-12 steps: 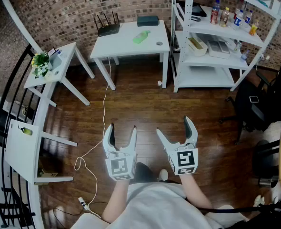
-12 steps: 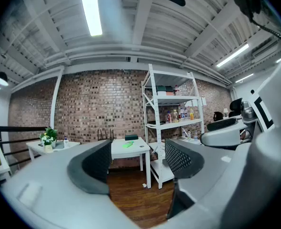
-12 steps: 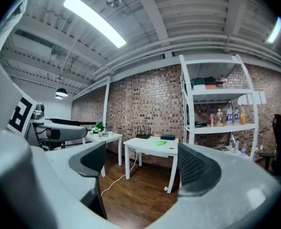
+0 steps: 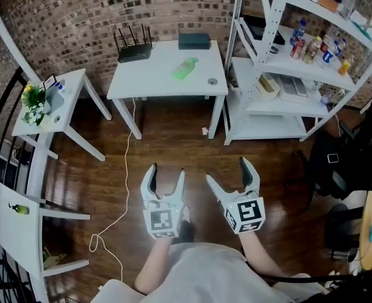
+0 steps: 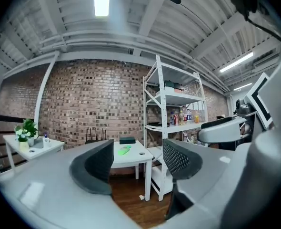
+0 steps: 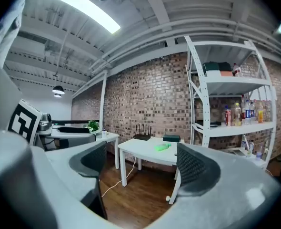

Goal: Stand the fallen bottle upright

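Observation:
A green bottle (image 4: 185, 68) lies on its side on the white table (image 4: 148, 84) against the brick wall. It also shows far off as a green bottle (image 5: 124, 150) in the left gripper view and a green bottle (image 6: 162, 147) in the right gripper view. My left gripper (image 4: 165, 173) and right gripper (image 4: 227, 170) are held side by side over the wooden floor, well short of the table. Both stand open with nothing between their jaws. The left gripper (image 5: 135, 162) and right gripper (image 6: 143, 165) frame the distant table.
A black router (image 4: 134, 52), a dark box (image 4: 194, 40) and a small round lid (image 4: 212, 81) share the table. A white shelf rack (image 4: 287, 74) with several bottles stands right. A side table with flowers (image 4: 33, 100) is left. A white cable (image 4: 120, 188) trails across the floor. A black chair (image 4: 350, 163) sits far right.
The view has advanced toward the table, which looks nearer and larger. Both grippers stay open and side by side.

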The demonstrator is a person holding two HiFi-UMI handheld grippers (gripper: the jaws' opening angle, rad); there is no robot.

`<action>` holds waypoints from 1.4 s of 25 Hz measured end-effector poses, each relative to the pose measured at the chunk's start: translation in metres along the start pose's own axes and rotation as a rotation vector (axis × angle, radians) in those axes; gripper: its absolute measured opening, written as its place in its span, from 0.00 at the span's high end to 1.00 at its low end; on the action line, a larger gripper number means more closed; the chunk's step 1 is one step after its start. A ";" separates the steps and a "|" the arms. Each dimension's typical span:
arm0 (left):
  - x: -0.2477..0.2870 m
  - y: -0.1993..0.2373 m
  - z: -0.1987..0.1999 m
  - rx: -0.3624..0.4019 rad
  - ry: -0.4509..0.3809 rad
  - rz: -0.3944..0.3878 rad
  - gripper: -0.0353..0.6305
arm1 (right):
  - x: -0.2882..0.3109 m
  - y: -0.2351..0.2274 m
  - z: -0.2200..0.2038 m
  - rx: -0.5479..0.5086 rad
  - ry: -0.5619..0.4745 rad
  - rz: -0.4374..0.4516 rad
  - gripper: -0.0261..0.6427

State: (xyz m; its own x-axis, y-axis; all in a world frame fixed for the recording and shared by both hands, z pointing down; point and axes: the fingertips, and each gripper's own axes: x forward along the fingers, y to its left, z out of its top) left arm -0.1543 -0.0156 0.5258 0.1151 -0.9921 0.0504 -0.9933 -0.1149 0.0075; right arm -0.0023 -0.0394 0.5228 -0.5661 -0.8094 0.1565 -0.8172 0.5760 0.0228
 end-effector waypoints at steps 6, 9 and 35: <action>0.098 0.069 0.028 0.035 -0.065 -0.013 0.46 | 0.098 -0.016 0.035 -0.011 -0.043 -0.050 0.31; 0.129 0.098 0.014 0.038 -0.013 0.010 0.47 | 0.132 -0.019 0.025 -0.001 0.018 -0.025 0.31; 0.498 0.135 -0.035 0.011 0.263 -0.129 0.49 | 0.460 -0.246 0.006 0.169 0.115 -0.082 0.33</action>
State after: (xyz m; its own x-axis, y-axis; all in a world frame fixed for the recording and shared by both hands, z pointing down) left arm -0.2314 -0.5232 0.5870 0.2357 -0.9220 0.3072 -0.9702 -0.2414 0.0199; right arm -0.0621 -0.5543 0.5832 -0.4889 -0.8287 0.2725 -0.8720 0.4734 -0.1247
